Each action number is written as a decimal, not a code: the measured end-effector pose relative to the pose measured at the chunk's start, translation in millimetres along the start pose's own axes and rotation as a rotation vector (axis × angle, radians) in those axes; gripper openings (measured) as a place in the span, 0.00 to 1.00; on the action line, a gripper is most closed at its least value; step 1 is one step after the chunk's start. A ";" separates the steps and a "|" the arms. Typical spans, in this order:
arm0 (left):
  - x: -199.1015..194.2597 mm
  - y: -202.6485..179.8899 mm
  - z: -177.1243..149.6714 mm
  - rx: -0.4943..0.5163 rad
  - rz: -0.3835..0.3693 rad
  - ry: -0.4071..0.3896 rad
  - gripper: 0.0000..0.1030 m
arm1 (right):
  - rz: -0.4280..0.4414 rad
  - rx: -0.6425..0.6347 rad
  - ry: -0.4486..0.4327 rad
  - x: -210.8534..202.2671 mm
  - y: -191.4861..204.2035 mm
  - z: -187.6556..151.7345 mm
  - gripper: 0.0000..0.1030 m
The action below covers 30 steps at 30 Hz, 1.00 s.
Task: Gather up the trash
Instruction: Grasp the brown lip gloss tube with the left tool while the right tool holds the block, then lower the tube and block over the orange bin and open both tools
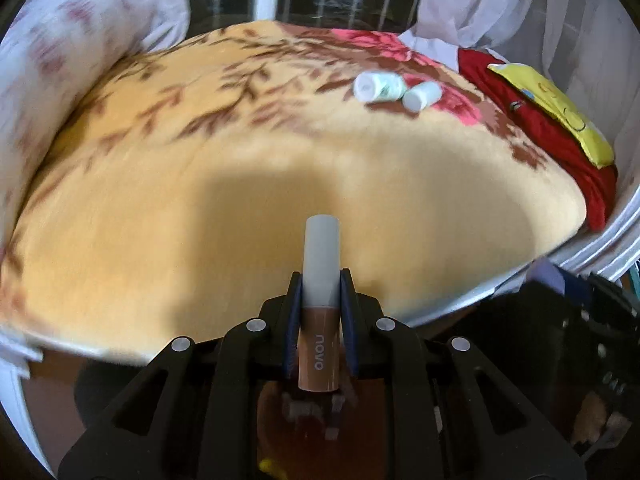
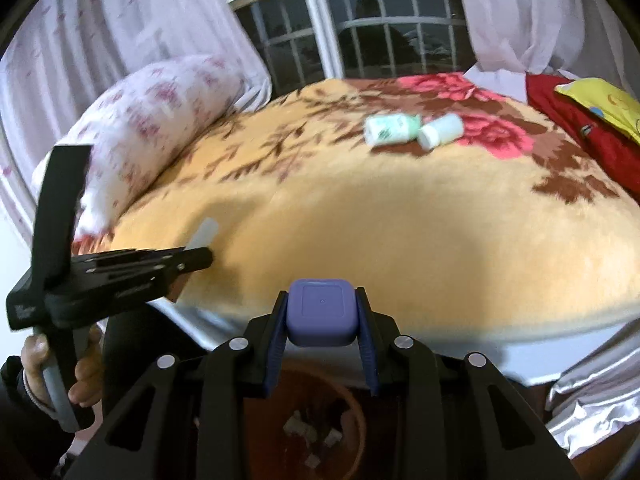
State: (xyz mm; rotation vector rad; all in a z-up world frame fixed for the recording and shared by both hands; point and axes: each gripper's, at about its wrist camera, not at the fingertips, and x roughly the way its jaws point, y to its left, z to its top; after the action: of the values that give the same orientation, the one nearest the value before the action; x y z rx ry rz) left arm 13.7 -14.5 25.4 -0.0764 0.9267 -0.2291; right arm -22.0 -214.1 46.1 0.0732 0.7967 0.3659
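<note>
1. The left gripper is clamped on a slim tube with a grey cap and a brown body; its pads press the tube about where cap meets body; the tube's long axis runs straight ahead along the fingers, cap forward.
2. The right gripper is closed on a small purple box with rounded corners, held by two opposite sides, one flat face toward the camera.
3. Both items look light and stiff; the tube is probably smooth and could slide lengthwise, so a grip across its middle suits it; the box offers flat sides and should sit firm.
4. Below each gripper a brown bin shows, with pale scraps inside; both items hang about over it.
5. Far ahead on the blanket lie two white bottles, on their sides and touching; their long axes run crosswise and slightly toward the grippers, caps nearer; they look light, hard and apt to roll, best taken across the body.
</note>
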 end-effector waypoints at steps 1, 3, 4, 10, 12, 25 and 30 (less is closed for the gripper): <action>-1.1 1.8 -10.6 -0.010 -0.004 0.011 0.17 | 0.000 -0.006 0.008 -0.5 3.5 -4.5 0.31; -0.2 4.7 -35.8 -0.027 -0.018 0.044 0.17 | 0.001 -0.022 0.046 0.1 13.6 -22.7 0.31; 1.9 4.2 -45.5 -0.024 -0.015 0.056 0.17 | 0.004 -0.025 0.063 1.6 17.0 -29.2 0.31; 32.7 5.0 -96.0 -0.019 -0.004 0.175 0.17 | 0.016 -0.047 0.190 25.9 30.2 -70.7 0.31; 45.7 3.0 -104.8 -0.012 0.005 0.229 0.17 | 0.023 -0.035 0.239 38.4 29.7 -79.8 0.31; 71.7 4.3 -108.5 -0.011 0.015 0.318 0.17 | 0.053 0.046 0.402 81.5 16.7 -98.6 0.31; 72.2 6.0 -110.2 -0.009 0.014 0.324 0.17 | 0.047 0.041 0.404 82.4 17.1 -101.1 0.31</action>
State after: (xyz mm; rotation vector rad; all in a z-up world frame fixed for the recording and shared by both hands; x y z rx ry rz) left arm -31.7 -21.6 -98.3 -0.0412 1.2504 -0.2277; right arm -46.0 -176.8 -77.7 0.0568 1.2039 0.4158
